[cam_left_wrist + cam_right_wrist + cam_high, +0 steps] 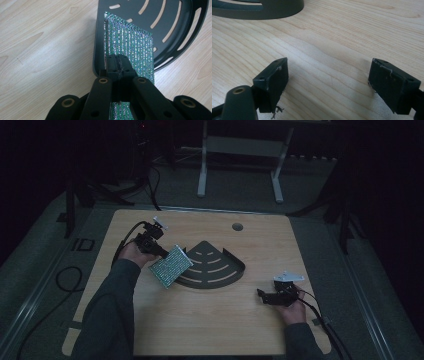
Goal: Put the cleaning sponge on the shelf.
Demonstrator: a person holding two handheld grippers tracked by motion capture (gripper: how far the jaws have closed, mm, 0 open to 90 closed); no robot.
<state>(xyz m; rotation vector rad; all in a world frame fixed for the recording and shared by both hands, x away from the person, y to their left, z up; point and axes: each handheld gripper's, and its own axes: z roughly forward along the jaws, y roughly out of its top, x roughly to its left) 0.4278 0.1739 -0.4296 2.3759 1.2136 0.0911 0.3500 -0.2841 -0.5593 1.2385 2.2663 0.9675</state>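
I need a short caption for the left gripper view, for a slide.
Left gripper shut on a glittery green sponge, over the dark slotted corner tray.

No readable text, labels, brands or numbers on anything on the table. The one candidate is a pale mark on the dark floor strip left of the table; it looks like "ID" or "01", but it's too dim and small to read for sure.
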